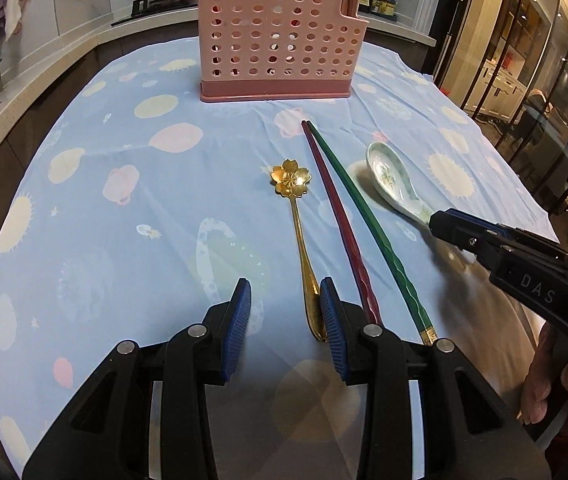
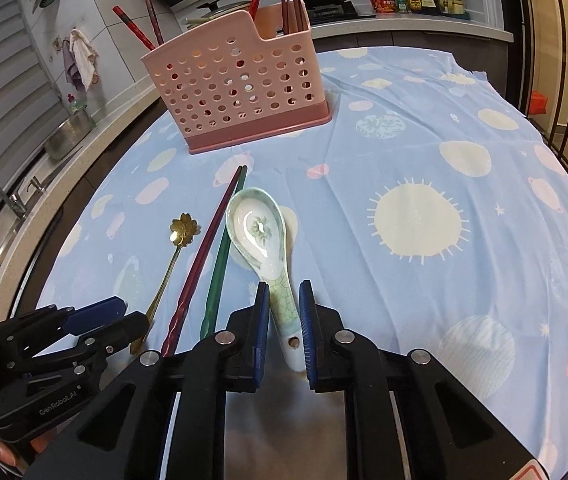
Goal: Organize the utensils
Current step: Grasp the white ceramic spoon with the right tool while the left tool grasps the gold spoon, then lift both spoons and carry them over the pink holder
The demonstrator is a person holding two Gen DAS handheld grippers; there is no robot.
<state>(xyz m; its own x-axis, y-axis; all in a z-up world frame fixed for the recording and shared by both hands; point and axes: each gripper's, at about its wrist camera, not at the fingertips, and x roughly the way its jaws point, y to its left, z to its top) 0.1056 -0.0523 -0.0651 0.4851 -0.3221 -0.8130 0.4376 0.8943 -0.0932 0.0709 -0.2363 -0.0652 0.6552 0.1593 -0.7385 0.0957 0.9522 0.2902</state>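
Surface (image 1: 95,208): blue cloth, pastel planet print. Pink perforated plastic caddy (image 1: 279,40), upright at the far end, holding chopsticks. Right gripper (image 2: 282,312): ribbed blue fingers apart, flanking the glazed ceramic spoon (image 2: 257,232) handle. Left gripper (image 1: 285,312): fingers apart beside the gold flower-bowled spoon (image 1: 298,216). Red chopstick (image 1: 338,216) and green chopstick (image 1: 364,216) lie side by side between the spoons.

My left gripper (image 1: 286,304) hangs low with its fingers (image 1: 239,312) spread wide apart. My right gripper (image 2: 282,320) reaches forward beside it, fingers (image 2: 260,320) parted more narrowly, my hand (image 1: 560,380) wrapped round its handle.
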